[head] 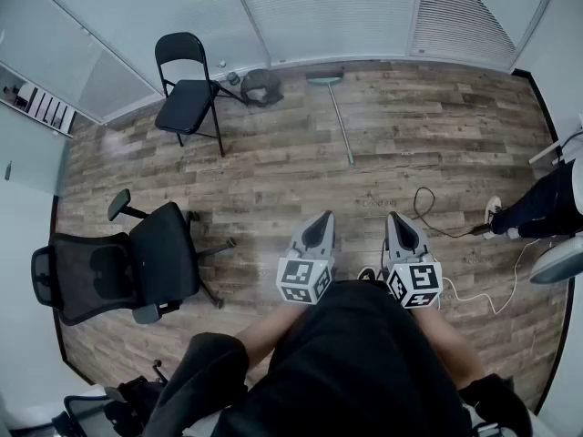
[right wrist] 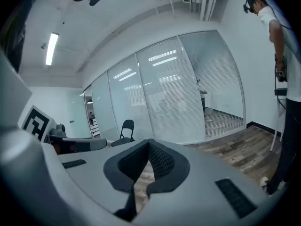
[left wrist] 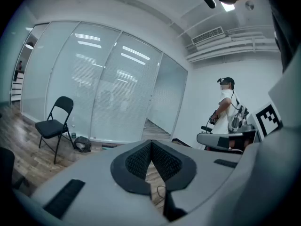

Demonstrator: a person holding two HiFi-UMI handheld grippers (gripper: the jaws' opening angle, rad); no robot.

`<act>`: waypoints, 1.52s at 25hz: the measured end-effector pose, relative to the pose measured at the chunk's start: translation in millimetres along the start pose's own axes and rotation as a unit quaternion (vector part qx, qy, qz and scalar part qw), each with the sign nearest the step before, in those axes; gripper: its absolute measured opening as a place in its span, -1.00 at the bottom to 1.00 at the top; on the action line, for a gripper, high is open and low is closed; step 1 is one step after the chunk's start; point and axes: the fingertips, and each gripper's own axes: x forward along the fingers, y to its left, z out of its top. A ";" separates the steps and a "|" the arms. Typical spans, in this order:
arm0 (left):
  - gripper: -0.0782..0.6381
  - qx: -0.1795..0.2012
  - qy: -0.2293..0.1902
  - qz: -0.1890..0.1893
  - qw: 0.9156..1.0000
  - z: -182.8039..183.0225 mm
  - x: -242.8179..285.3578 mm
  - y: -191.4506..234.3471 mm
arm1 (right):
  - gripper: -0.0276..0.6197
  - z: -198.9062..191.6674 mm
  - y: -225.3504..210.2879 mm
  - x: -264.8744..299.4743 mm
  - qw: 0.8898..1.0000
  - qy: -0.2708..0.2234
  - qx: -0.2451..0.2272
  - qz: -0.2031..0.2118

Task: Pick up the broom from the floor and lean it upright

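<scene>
Faintly visible, the broom (head: 342,124) lies on the floor (head: 437,153).

An office is showing. Glass partitions (head: 328,12) with blinds are standing ahead of the left tongs (head: 318,221). A swivel chair (head: 159,258) is sitting to their left.

Head view looks steeply down on the floor (head: 273,171); both gripper views look nearly level, sharing the folding chair (head: 189,101).
</scene>
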 end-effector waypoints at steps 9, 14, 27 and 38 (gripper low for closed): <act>-0.74 -0.004 0.004 -0.026 1.000 18.5 0.1 -24.8 | -0.87 -6.2 0.6 -6.0 1.000 0.012 0.008 0.003; -0.74 0.004 0.002 -0.018 1.000 12.3 -12.7 -20.8 | -0.87 -10.3 4.9 -10.5 1.000 0.011 0.024 0.000; -0.74 -0.017 0.015 -0.025 0.999 -21.8 -47.7 5.1 | -0.87 -13.1 32.0 -16.4 0.999 0.013 0.046 -0.016; -0.74 -0.064 0.033 -0.015 0.997 -44.8 -68.8 49.3 | -0.87 -44.9 76.8 -4.5 0.998 0.042 0.025 -0.026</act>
